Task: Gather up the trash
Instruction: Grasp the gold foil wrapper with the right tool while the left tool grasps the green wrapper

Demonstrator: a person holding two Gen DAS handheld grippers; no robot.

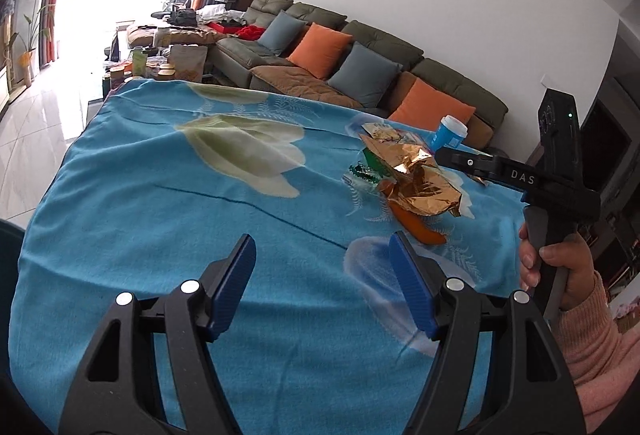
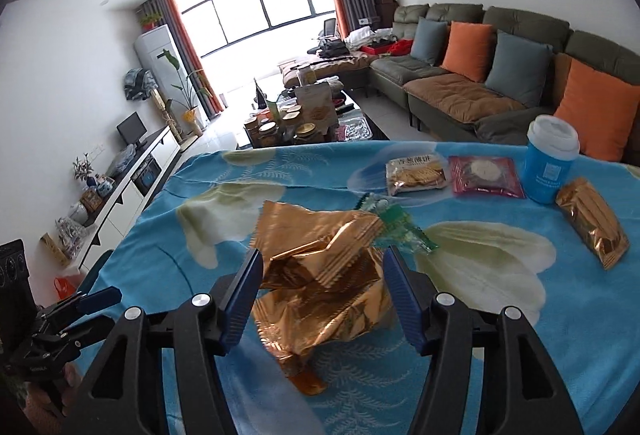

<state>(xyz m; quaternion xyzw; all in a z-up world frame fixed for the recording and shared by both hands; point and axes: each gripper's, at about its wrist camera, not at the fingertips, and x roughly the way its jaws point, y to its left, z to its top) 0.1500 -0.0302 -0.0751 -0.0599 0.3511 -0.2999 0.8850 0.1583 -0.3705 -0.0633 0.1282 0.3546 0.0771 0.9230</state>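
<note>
A crumpled gold foil wrapper pile (image 2: 320,275) lies on the blue flowered cloth (image 2: 480,335), between the fingers of my right gripper (image 2: 324,283). The jaws stand apart and the pads do not visibly press on it. A green wrapper (image 2: 400,231) and an orange scrap (image 2: 308,383) stick out from under the pile. In the left wrist view the same gold pile (image 1: 416,179) sits right of centre. My left gripper (image 1: 324,275) hangs open over bare cloth (image 1: 160,215), nearer than the pile, nothing between its fingers.
At the cloth's far right stand a blue cup with a white lid (image 2: 548,171), a cracker packet (image 2: 416,175), a red packet (image 2: 486,177) and a gold packet (image 2: 592,227). A sofa (image 2: 500,75) runs behind; a low table with jars (image 2: 304,119) lies beyond the far edge.
</note>
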